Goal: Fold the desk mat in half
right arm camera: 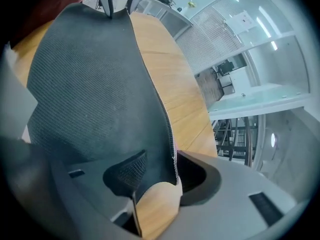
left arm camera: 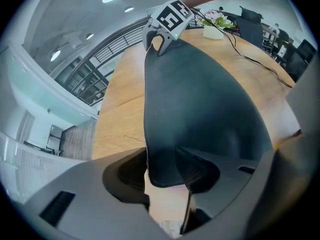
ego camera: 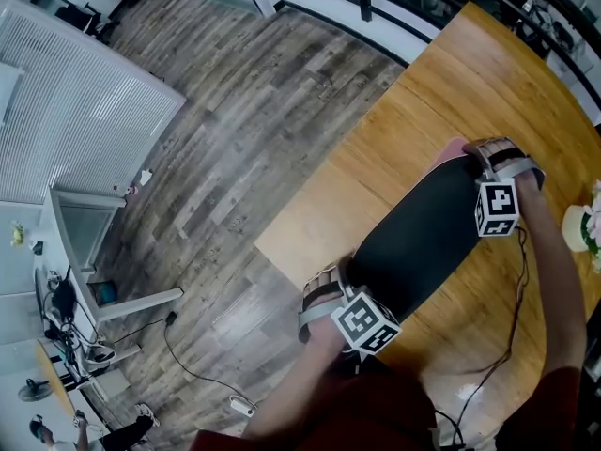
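Left gripper (left arm camera: 167,184) and right gripper (right arm camera: 155,184) are standing with jaws apart astride the desk mat (ego camera: 423,233) corners. Release of the fold is apparently proceeding; the next move is calling for withdrawal without dragging.

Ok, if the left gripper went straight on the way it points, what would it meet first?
Probably the desk mat: its corner lies between the left gripper's open jaws, wooden table right beneath.

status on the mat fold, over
Left gripper and right gripper open, a mat corner loose between each one's jaws. Desk mat lies on the table, apparently folded. Flower pot and cable clear of it.
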Demonstrator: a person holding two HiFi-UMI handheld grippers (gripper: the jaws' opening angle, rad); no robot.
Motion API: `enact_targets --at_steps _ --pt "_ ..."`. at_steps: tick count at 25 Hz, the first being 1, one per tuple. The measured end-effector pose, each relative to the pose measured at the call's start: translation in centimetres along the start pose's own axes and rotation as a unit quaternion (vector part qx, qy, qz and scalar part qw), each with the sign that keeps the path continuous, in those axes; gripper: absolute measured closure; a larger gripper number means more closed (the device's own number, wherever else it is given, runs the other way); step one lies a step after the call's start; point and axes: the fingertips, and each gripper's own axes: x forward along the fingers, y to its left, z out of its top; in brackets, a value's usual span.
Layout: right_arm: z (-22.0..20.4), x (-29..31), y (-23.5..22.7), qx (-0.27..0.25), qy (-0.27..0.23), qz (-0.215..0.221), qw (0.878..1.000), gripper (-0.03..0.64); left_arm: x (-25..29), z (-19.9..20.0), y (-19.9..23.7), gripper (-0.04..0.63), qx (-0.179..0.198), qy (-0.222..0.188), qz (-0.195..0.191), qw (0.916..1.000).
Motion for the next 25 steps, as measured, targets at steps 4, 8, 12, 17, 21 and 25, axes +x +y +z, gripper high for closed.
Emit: enact_targets --at_steps 4,8,12,17,21,25 --pt "0.0 0.0 -0.7 0.008 0.005 -0.011 1.000 0.368 -0.2 0.0 0.3 0.391 -0.004 -0.009 0.011 0.9999" --pt "-0.2 0.2 -1.6 0.012 0.015 -0.025 1.000 0.339 -0.6 0.1 1.0 0.391 -0.006 -0.021 0.027 0.9994" --pt "-0.8 0.0 -3.1 0.028 0.029 -0.038 0.998 0.341 -1.6 0.9 2.5 0.391 -0.005 -0.036 0.033 0.9988" --pt "-0.5 -1.1 -3.5 0.117 0.032 -0.049 0.991 0.351 -2.0 0.4 3.7 0.402 -0.005 -0.057 0.031 0.9979" --pt "-0.4 -3.3 -3.5 0.241 0.017 -0.067 0.968 0.354 -2.3 0.8 4.7 0.410 0.003 -0.083 0.033 0.9960" --pt "-0.8 -6.5 -3.1 0.358 0.001 -0.094 0.929 0.357 -2.9 2.7 5.4 0.411 -0.005 -0.137 0.013 0.9905"
